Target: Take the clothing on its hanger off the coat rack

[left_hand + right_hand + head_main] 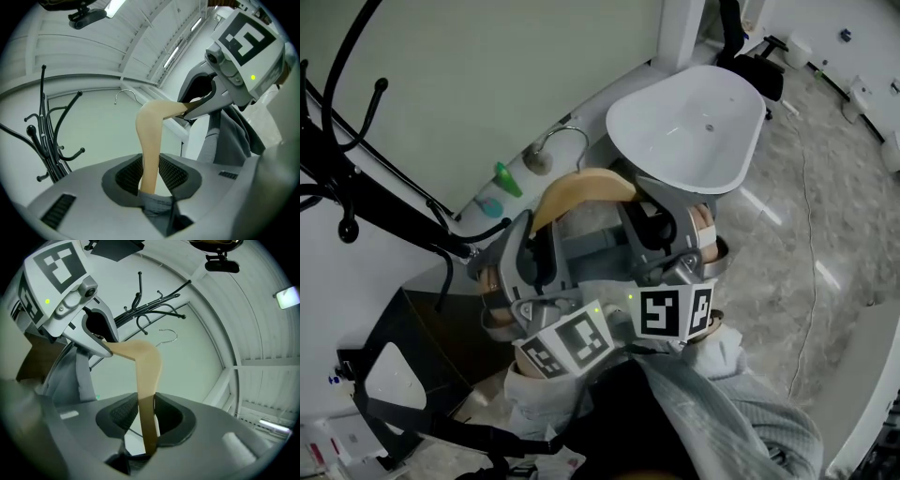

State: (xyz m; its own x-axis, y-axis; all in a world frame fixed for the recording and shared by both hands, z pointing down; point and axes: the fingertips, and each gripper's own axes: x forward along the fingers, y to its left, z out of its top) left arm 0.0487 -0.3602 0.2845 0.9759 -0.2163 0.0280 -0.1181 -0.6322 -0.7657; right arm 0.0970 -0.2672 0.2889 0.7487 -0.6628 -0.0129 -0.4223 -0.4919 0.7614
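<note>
**— What could have gone wrong from there?**

— Starting at my left: the black metal coat rack (pixel 384 202) stood with its curved prongs pointing out. The thin wire hook (pixel 123 95) on top of the hanger was clear of them and hung in open air. A careless swing back that way could have snagged it again.

**— And your own hold?**

— My left gripper (pixel 151 174) was clenched on one arm of the tan curved wooden hanger (pixel 151 136), with a fold of the grey cloth garment (pixel 229 136) bunched at the base of the pads. The wood looked smooth, and I judged it could slide if I twisted. My right gripper (pixel 146 416) was clamped on the other arm. Pulling the two unevenly would have tilted the hanger, and the garment might have slipped off the low end. To my right sat a white oval tub-shaped shell (pixel 694 122), close enough that I judged a wide move could knock into it.

**— So where was the clothing?**

— On its hanger, held between both grippers in front of me, apart from the rack.

**— Any writing?**

— None I could read. There were only the black-and-white square markers (pixel 670 312) on my grippers' cubes, and some green plastic bits (pixel 506 178) by the wall that were too small to make out.
</note>
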